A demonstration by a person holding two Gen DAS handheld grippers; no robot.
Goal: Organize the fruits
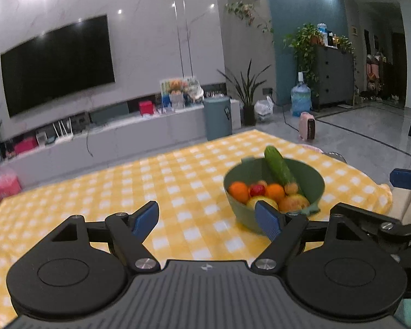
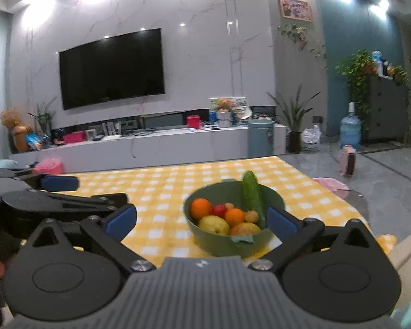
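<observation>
- The bench (image 1: 178,181), under a yellow and white checked cloth, stretches ahead of both my pairs of fingers and below them.
- My left fingers (image 1: 207,220) are spread wide with nothing between them but bare cloth; the green bowl (image 1: 313,181) sits just past my right-hand pad, which overlaps its near wall.
- My right fingers (image 2: 202,218) are spread wide too, with nothing pinched; the bowl (image 2: 224,242) sits just ahead, between the two blue pads, apart from both.
- A cucumber (image 2: 253,197) leans upright on the bowl's far wall, its tip above the rim.
- A yellow pear (image 2: 213,224) lies nearest my fingers.
- Two oranges (image 2: 200,207) flank a small red fruit (image 2: 219,209) further in.
</observation>
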